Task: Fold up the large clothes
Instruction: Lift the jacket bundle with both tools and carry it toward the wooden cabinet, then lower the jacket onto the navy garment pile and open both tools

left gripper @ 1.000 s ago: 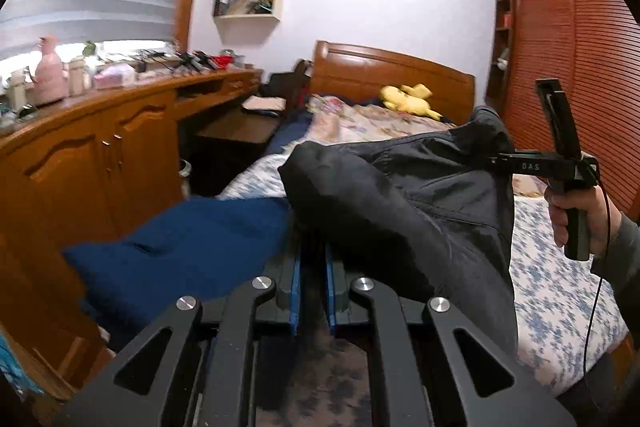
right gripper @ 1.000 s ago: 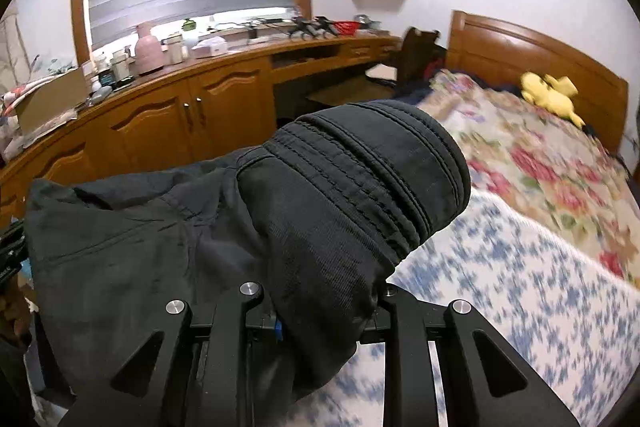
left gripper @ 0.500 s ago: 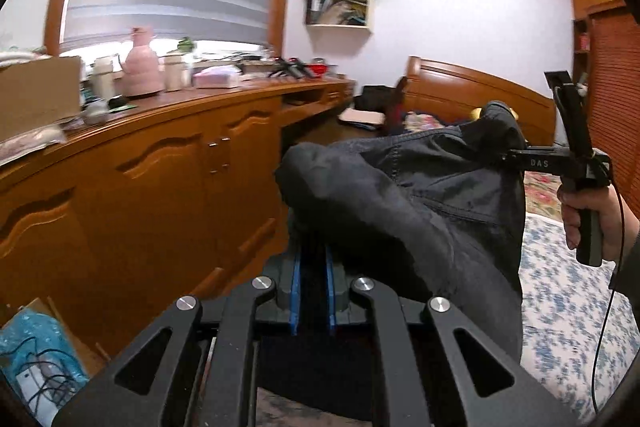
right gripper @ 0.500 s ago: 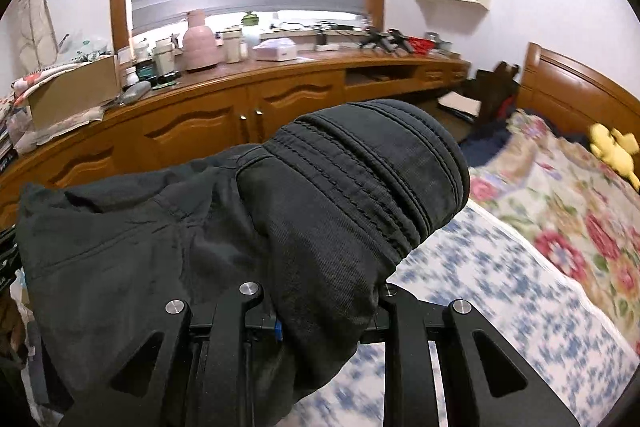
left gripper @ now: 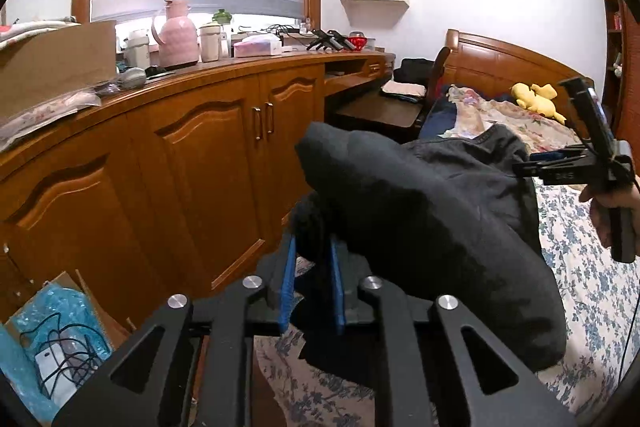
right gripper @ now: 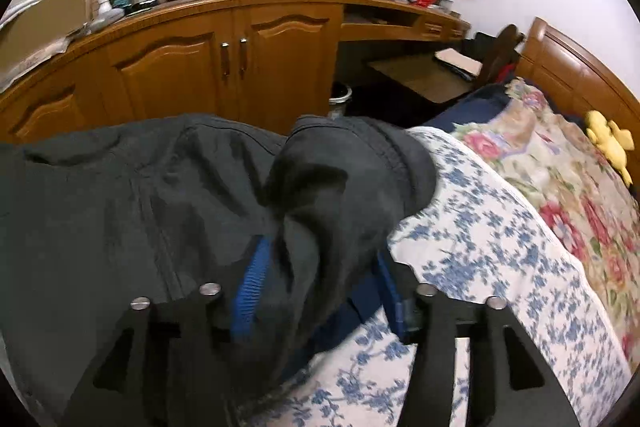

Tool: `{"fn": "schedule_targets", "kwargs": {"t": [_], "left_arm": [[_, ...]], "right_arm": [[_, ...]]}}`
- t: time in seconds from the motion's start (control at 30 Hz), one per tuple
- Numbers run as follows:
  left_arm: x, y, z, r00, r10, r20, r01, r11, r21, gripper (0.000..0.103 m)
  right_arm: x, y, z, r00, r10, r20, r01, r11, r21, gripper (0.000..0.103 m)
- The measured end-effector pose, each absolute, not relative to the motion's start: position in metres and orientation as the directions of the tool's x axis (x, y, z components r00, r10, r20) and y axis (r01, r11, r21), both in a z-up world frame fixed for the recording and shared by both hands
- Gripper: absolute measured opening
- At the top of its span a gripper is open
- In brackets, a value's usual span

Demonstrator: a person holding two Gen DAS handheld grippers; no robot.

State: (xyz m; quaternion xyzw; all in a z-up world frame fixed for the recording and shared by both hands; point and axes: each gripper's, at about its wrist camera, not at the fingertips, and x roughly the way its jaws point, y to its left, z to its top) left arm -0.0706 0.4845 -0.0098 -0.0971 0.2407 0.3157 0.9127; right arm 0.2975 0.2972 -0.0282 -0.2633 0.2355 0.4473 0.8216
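The black jacket hangs between the two grippers, low over the bed with its blue-flower cover. It looks thick, soft and floppy, and a bit heavy, so it will sag and bunch up if held in one spot. The left gripper has just been opening; its blue fingers stand a little apart with cloth between them. The right gripper has just been opening too, and its fingers are spread wide, the ribbed cuff lying loose at 12 o'clock. I think hems and shoulder seams are the best places to pinch.
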Motion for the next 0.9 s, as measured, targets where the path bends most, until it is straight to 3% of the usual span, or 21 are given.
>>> {"fn": "schedule_targets", "kwargs": {"t": [0.07,0.13,0.17,0.23,0.43,0.6,0.9], "left_arm": [[-0.082,0.478,-0.005,0.704,0.526,-0.477,-0.614,0.789,-0.035,0.046],[-0.09,0.474,0.001,0.718,0.522,-0.461,-0.604,0.796,-0.039,0.061],[-0.092,0.474,0.004,0.72,0.523,-0.456,-0.602,0.798,-0.035,0.076],[-0.102,0.47,0.013,0.732,0.53,-0.428,-0.6,0.799,-0.038,0.087],[-0.123,0.47,0.031,0.736,0.54,-0.408,-0.607,0.794,-0.045,0.095],[-0.124,0.467,0.033,0.726,0.539,-0.427,-0.607,0.794,-0.032,0.095],[-0.123,0.443,0.04,0.744,0.521,-0.418,-0.584,0.811,-0.031,0.095]], "right_arm": [[0.29,0.286,-0.022,0.543,0.629,-0.557,-0.836,0.471,-0.282,0.058],[0.28,0.281,-0.018,0.541,0.661,-0.52,-0.839,0.466,-0.28,0.058],[0.276,0.279,-0.016,0.517,0.68,-0.52,-0.854,0.449,-0.261,0.058],[0.265,0.287,-0.016,0.404,0.722,-0.562,-0.912,0.362,-0.191,0.058],[0.224,0.306,-0.044,0.146,0.772,-0.619,-0.989,0.13,-0.07,0.058],[0.233,0.333,-0.101,0.112,0.698,-0.707,-0.993,0.099,-0.06,0.058],[0.23,0.282,-0.081,0.224,0.761,-0.608,-0.974,0.191,-0.119,0.058]]}}
